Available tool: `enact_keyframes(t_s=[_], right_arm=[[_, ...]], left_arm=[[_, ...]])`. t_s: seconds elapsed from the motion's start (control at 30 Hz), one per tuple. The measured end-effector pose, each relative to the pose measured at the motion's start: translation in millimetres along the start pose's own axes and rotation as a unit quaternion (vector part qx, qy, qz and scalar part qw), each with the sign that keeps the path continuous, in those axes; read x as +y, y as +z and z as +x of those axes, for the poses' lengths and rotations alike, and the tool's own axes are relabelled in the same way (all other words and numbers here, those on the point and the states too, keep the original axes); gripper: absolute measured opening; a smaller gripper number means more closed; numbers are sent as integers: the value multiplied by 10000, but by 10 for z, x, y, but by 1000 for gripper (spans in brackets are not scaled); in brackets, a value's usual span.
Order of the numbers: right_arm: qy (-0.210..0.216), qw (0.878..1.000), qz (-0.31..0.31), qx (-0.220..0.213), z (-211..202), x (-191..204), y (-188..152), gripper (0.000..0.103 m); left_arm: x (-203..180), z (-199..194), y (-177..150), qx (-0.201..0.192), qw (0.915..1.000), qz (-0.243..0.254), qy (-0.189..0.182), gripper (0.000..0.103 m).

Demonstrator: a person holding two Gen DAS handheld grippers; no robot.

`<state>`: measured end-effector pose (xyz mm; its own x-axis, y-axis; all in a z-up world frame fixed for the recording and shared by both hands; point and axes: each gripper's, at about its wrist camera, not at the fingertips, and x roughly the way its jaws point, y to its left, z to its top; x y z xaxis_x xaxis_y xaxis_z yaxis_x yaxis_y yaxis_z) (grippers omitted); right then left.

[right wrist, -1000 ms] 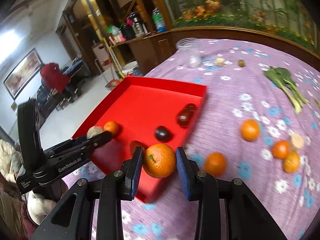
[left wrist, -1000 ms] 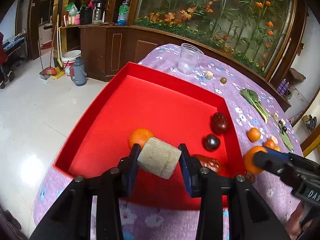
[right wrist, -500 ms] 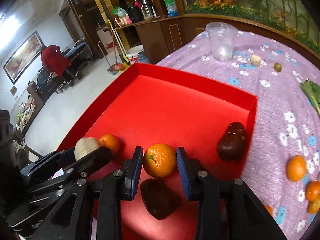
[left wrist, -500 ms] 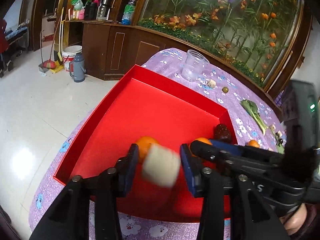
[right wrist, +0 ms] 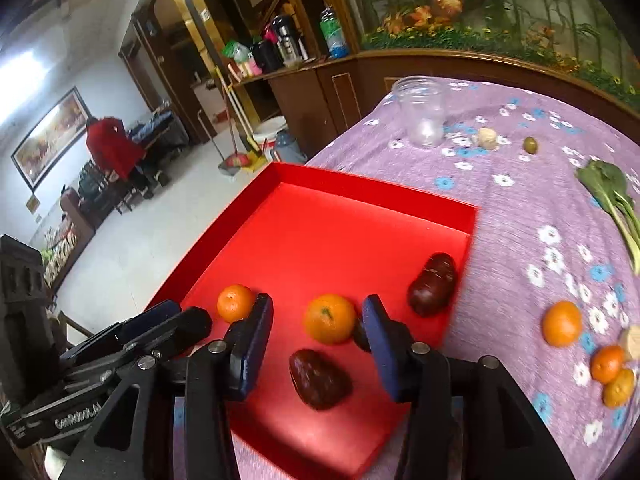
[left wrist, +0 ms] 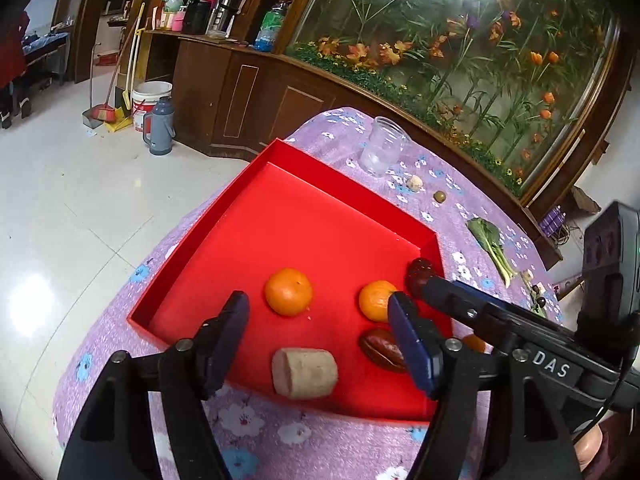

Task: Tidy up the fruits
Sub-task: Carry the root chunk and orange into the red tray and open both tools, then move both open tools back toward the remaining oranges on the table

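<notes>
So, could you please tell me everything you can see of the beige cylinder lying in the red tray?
The beige cylinder is a short, stubby piece with a rough, matte, cork-like surface and a paler flat end face turned left. It lies on its side on the floor of the red tray, close to the near wall, resting free. The open left gripper hangs over it without touching. The dark red fruit lies to its right, apart from it. In the right wrist view it is hidden.

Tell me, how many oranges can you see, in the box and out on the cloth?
5. Two lie in the red box: one orange at its left, another between the right gripper's fingers. Three sit on the purple cloth: one alone, two smaller together. More may be hidden.
</notes>
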<state>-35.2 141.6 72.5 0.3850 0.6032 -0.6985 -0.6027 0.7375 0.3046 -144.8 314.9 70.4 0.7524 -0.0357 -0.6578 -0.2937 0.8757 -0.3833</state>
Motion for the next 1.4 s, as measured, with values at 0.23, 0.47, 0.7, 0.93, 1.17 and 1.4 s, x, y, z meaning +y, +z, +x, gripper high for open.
enact_keyframes(t_s=[0.23, 0.47, 0.7, 0.93, 1.17, 1.4], right_arm=[[-108, 9991, 377, -189, -406, -296, -229, 56], [-522, 9938, 839, -508, -972, -838, -533, 63], [-974, 9815, 1509, -659, -1413, -1511, -905, 64], [-937, 9778, 1749, -678, -1457, -1746, -1094, 64], [-919, 9772, 1811, -626, -1396, -1849, -1145, 64], [-1231, 9802, 1485, -439, -1224, -1892, -1036, 64]], left_arm=[[-199, -201, -64, -2, 9999, 119, -74, 74], [-370, -410, -139, -154, 9996, 220, -92, 80], [-726, -279, -313, 155, 9976, 612, -286, 81], [-1057, -145, -529, 444, 9923, 1109, -324, 81], [-1243, 0, -628, 624, 9880, 1383, -297, 81], [-1418, 181, -708, 765, 9804, 1796, -270, 81]])
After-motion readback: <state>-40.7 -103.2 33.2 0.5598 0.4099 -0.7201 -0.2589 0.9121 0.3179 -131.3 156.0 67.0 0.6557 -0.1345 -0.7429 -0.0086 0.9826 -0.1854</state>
